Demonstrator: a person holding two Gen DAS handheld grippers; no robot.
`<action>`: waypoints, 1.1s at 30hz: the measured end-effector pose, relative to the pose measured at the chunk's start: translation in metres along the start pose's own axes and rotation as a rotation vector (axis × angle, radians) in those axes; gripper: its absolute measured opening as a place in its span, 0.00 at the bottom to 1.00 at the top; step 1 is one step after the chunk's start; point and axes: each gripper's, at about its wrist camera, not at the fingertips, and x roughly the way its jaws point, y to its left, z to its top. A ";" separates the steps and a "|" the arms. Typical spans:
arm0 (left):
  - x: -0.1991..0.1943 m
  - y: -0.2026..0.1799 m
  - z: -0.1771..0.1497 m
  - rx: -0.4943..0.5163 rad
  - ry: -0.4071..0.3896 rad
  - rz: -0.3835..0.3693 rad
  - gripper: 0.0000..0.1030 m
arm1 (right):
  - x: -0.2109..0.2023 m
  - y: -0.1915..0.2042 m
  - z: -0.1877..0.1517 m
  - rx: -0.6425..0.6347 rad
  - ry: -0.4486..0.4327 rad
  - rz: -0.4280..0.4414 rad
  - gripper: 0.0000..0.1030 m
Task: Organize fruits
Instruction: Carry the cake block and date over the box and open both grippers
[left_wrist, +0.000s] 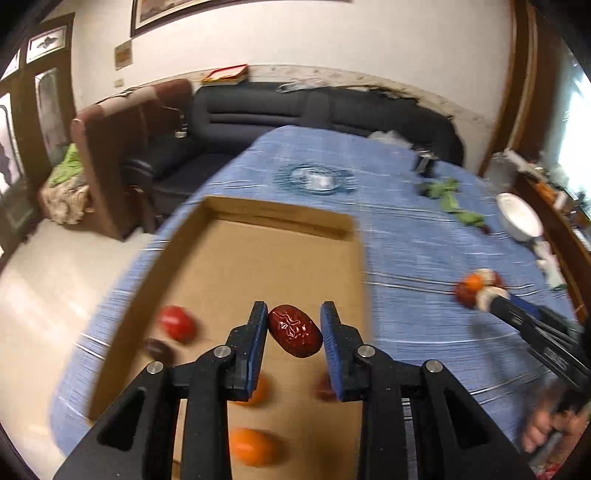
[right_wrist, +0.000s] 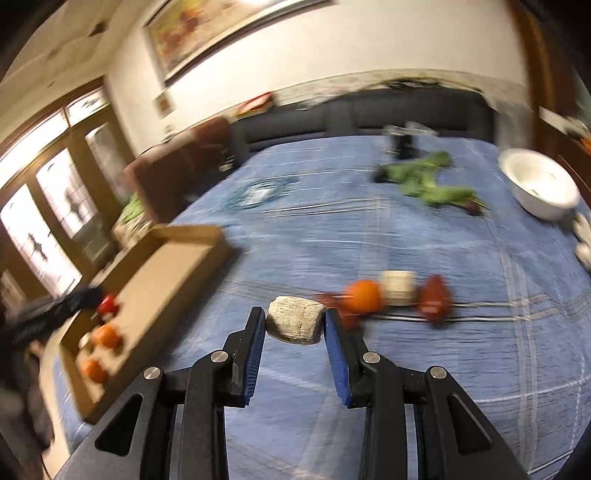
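My left gripper (left_wrist: 294, 309) is shut on a wrinkled red date (left_wrist: 295, 336), which hangs above the open cardboard box (left_wrist: 280, 221). In the box lie a red fruit (left_wrist: 177, 323), a dark date (left_wrist: 159, 349) and two oranges (left_wrist: 255, 445). My right gripper (right_wrist: 294, 314) is shut on a pale beige chunk (right_wrist: 295, 325) just above the blue tablecloth (right_wrist: 369, 229). Beyond it on the cloth lie an orange (right_wrist: 364, 295), another pale chunk (right_wrist: 400, 288) and a red date (right_wrist: 436, 299). The box (right_wrist: 192, 240) is to the right gripper's left.
A white bowl (right_wrist: 539, 184) stands at the far right, with green leaves (right_wrist: 424, 181) beside it. A glass dish (left_wrist: 314, 179) sits beyond the box. A dark sofa (left_wrist: 258, 107) runs behind the table. A hand (left_wrist: 543, 424) shows at the lower right.
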 end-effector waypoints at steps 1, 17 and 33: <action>0.007 0.014 0.004 -0.009 0.017 0.020 0.28 | 0.001 0.014 0.000 -0.023 0.009 0.022 0.35; 0.081 0.084 0.021 -0.119 0.181 -0.019 0.29 | 0.110 0.181 -0.005 -0.278 0.246 0.125 0.36; -0.008 0.083 -0.001 -0.256 0.031 -0.134 0.57 | 0.041 0.133 0.000 -0.115 0.111 0.109 0.36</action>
